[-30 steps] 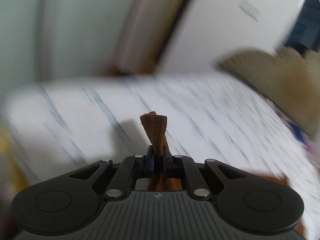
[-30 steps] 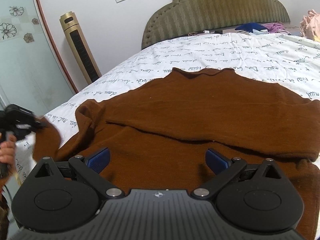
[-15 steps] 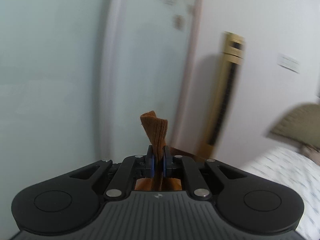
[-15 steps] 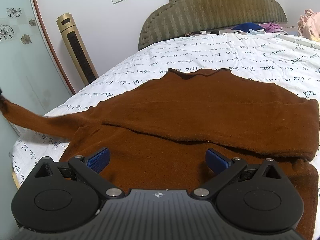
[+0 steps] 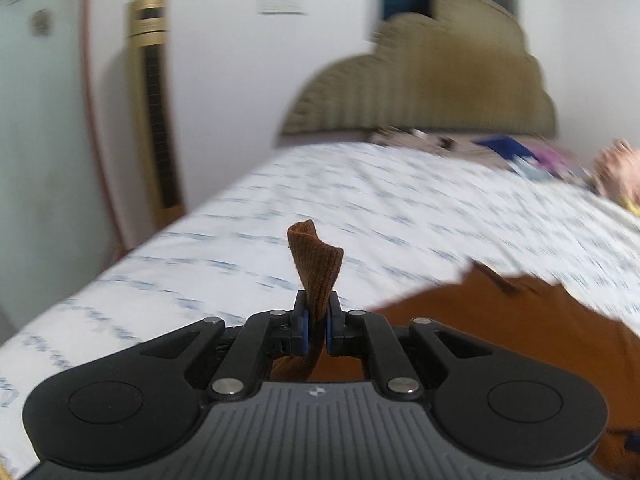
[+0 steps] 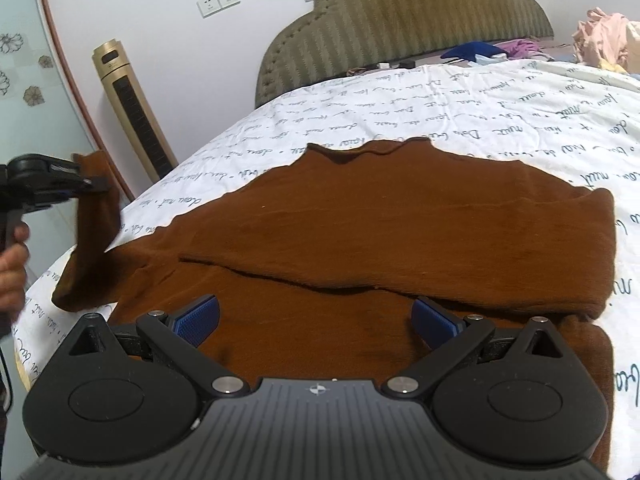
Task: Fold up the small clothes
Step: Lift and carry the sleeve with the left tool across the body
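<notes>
Bed (image 6: 460, 128) w/ script-print white sheet, olive headboard (image 6: 404, 20), gold tower fan (image 6: 132, 108) by wall. Left gripper (image 5: 316, 326) pinches brown sweater (image 6: 400, 240) sleeve; right gripper (image 6: 316, 320) jaws wide, hovering.

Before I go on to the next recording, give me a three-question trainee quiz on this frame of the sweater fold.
1. True or false: the left gripper is shut on the cuff of the brown sweater's sleeve.
2. Multiple choice: the right gripper is A) shut on the hem, B) open above the brown sweater, C) out of view.
3. Fill in: the other sleeve lies folded across the sweater's ____.

Key: 1 true; 2 B; 3 body.
</notes>
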A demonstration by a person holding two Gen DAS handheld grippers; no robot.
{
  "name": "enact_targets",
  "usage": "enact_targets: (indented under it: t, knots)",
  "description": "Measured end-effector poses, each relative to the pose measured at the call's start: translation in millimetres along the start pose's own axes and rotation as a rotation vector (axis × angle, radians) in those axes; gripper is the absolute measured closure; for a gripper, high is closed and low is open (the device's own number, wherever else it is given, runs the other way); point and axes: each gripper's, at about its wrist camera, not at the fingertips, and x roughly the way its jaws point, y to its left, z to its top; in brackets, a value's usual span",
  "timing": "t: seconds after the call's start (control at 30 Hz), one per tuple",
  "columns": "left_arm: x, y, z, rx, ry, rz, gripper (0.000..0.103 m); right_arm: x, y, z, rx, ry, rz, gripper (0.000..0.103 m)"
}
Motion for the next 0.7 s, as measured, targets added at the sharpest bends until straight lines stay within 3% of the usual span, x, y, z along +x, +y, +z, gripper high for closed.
enact_targets:
  t: [0.23,0.53,0.7]
  knots:
    - [13,-60,-19,0.062,0.052,-0.055,0.095,-1,-15,-2,0.034,-0.004,-0.018,0.002]
    - [9,-95,-24,0.123,0.084,-0.09,0.095,-7,-28,0,0.045,-0.039,-0.045,0.003]
    - [9,-113,-21,0.154,0.081,-0.108,0.095,-10,-25,2,-0.052,-0.075,-0.153,0.003]
